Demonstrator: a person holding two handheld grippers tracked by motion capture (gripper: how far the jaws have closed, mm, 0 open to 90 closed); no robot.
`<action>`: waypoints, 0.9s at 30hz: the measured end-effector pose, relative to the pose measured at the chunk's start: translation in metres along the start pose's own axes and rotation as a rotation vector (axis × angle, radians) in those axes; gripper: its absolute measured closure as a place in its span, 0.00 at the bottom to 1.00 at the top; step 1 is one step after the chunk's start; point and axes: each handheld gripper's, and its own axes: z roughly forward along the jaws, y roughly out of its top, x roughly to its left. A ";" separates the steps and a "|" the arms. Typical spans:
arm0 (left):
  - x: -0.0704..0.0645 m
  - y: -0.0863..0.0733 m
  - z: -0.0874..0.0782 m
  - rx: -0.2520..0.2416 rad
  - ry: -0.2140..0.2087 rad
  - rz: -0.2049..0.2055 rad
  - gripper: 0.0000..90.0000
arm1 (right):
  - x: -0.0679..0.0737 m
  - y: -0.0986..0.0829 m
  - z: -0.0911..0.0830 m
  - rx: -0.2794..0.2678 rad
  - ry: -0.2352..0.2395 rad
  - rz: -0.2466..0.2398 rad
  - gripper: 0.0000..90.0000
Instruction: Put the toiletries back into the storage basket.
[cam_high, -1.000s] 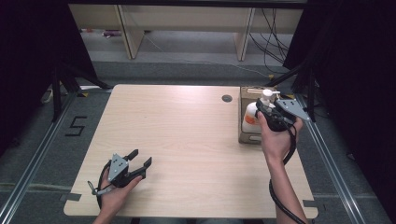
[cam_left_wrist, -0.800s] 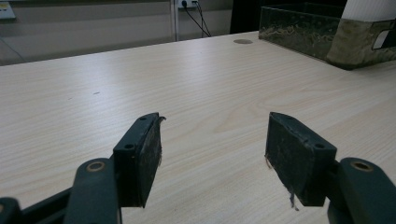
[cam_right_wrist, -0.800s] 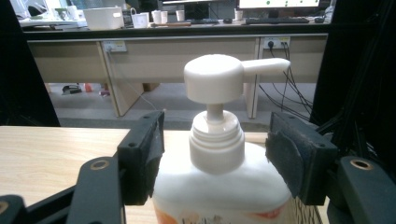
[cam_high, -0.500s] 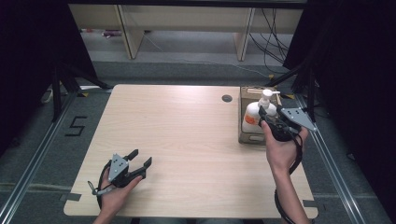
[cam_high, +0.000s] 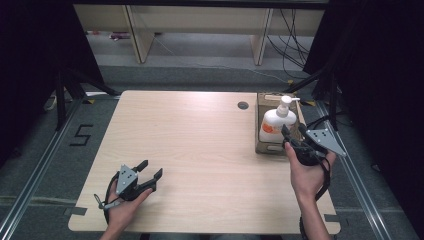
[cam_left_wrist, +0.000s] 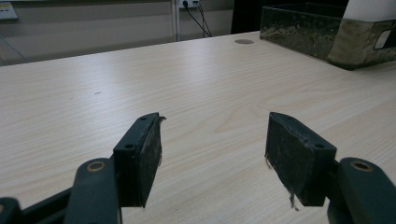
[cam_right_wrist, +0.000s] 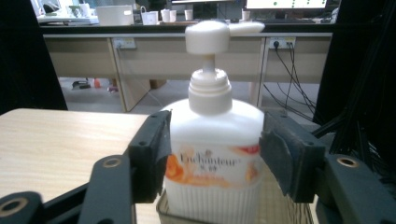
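Note:
A white pump bottle (cam_high: 273, 123) with an orange label stands upright in a small brown box (cam_high: 264, 146) at the table's right edge. My right gripper (cam_high: 291, 133) is open just in front of it, on the person's side. In the right gripper view the bottle (cam_right_wrist: 214, 140) fills the gap between the two jaws of that gripper (cam_right_wrist: 215, 158), slightly beyond their pads. My left gripper (cam_high: 150, 170) rests low at the table's front left, held in a hand. Its jaws (cam_left_wrist: 212, 149) stand wide open over bare wood.
The light wooden table (cam_high: 200, 135) has a round cable hole (cam_high: 243, 105) near its far edge. The box (cam_left_wrist: 327, 32) shows at the far right in the left gripper view. Desks and cables stand on the floor beyond the table.
My right gripper has drawn back toward the person, away from the bottle, which stays standing in the box. The left gripper has not moved.

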 end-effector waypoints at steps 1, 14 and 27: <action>0.000 0.000 0.000 0.000 0.000 0.001 0.40 | -0.001 -0.002 -0.002 0.006 0.003 0.005 0.51; 0.000 0.000 0.000 -0.001 0.002 -0.003 0.40 | -0.010 -0.030 -0.021 0.058 0.004 0.029 0.53; 0.000 0.000 0.000 0.000 0.002 -0.001 0.40 | -0.021 -0.063 -0.030 0.124 -0.008 0.056 0.53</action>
